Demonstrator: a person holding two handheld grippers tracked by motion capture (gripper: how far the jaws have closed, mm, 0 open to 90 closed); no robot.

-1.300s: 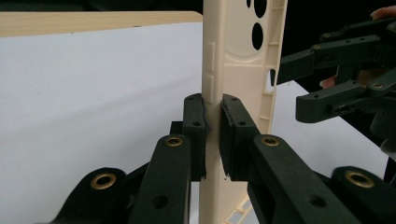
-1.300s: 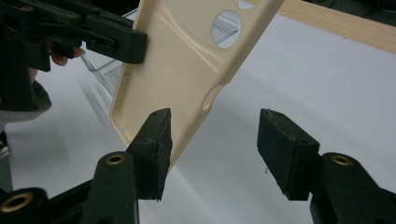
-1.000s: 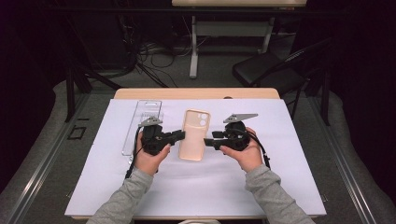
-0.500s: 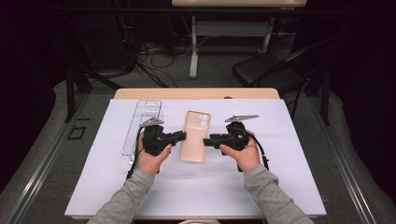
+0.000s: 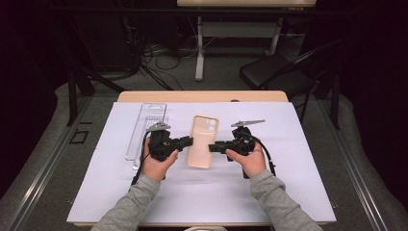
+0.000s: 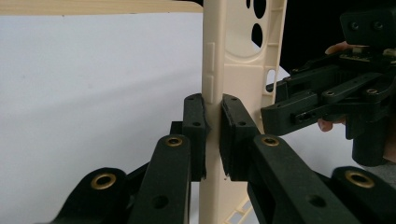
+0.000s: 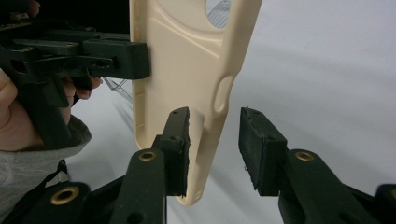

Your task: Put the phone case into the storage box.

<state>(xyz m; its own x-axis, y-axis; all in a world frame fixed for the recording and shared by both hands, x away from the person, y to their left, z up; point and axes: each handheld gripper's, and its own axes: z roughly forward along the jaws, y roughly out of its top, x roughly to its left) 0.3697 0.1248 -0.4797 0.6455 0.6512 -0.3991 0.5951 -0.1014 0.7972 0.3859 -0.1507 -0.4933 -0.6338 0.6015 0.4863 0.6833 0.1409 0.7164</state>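
A cream phone case (image 5: pixel 203 139) is held just above the white sheet in the middle of the table. My left gripper (image 5: pixel 190 141) is shut on its left long edge, and in the left gripper view the pads (image 6: pixel 194 126) pinch the case's side wall (image 6: pixel 243 60). My right gripper (image 5: pixel 213 147) reaches in from the right. Its jaws have just been closing, and they straddle the case's right edge (image 7: pixel 187 60). One pad (image 7: pixel 180 135) lies against the case while the other pad (image 7: pixel 257 149) stands apart from it, so the gripper (image 7: pixel 215 140) is open.
A clear plastic tray (image 5: pixel 146 130) lies left of my left hand. The white sheet (image 5: pixel 288 183) covers most of the wooden table (image 5: pixel 202 96). A dark chair (image 5: pixel 274 72) and cables lie beyond the far edge.
The right gripper has edged in toward the case's right edge and its jaws have narrowed around it. The left gripper and the case have stayed put.
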